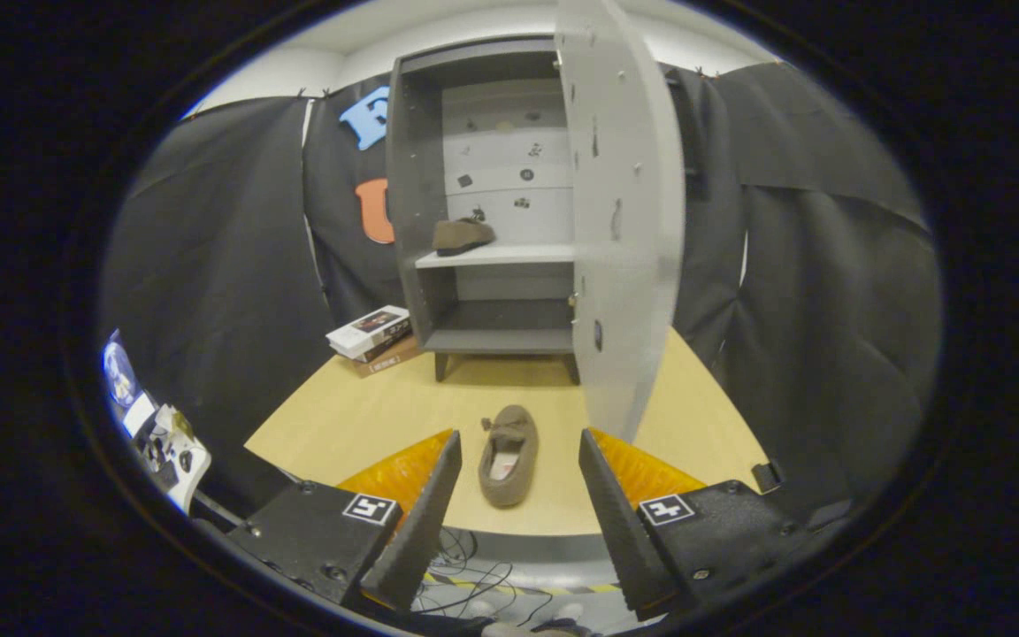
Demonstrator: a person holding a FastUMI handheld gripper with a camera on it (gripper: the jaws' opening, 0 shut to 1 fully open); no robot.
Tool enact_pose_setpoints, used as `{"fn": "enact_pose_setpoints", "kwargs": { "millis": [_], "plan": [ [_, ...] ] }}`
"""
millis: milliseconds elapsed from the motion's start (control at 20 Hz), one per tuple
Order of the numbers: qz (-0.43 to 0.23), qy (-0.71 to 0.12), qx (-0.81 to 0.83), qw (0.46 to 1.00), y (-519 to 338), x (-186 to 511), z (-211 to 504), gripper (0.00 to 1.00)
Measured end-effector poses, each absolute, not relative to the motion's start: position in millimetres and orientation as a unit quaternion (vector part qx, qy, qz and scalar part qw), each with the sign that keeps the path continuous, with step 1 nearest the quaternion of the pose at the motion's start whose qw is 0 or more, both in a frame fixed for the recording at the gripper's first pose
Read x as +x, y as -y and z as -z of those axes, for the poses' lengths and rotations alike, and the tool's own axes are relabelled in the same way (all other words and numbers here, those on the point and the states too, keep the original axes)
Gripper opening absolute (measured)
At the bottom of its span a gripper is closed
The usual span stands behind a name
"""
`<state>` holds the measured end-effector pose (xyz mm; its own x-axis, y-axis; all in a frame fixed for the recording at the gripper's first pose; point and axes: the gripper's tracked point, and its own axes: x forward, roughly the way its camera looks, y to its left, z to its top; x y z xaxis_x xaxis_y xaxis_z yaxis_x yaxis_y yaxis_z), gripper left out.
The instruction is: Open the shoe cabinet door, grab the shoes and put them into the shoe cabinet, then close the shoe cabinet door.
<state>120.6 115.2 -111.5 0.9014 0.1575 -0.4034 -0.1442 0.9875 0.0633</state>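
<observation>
Now the claw (pixel 517 478) hangs wide open over the slipper (pixel 508 456) on the table (pixel 341 416); soft, light, squashy, so pinch its side walls mid-length.

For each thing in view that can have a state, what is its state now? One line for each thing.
Cabinet door: open, swung wide.
Shoe cabinet: open, upright on the table.
Shoe on the shelf: already inside, resting on the middle shelf.
Shoe on the table: still outside, lying upright, in line with the gap between the fingers.
Gripper: open, holding nothing.
Books: stacked, closed, beside the cabinet.
</observation>
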Motion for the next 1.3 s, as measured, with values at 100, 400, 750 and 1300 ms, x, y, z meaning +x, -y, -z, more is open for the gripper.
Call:
{"fn": "enact_pose_setpoints", "kwargs": {
  "millis": [100, 400, 750, 1300],
  "plan": [
    [-0.084, -0.214, 0.000, 0.973, -121.4, 127.3, 122.1, 0.85],
    [-0.128, -0.257, 0.006, 0.958, -157.4, 146.2, 153.6, 0.86],
    [-0.093, -0.333, 0.025, 0.938, -159.2, 167.3, 196.5, 0.86],
    [-0.086, -0.397, 0.071, 0.911, -160.2, 177.4, 213.0, 0.85]
  ]
}}
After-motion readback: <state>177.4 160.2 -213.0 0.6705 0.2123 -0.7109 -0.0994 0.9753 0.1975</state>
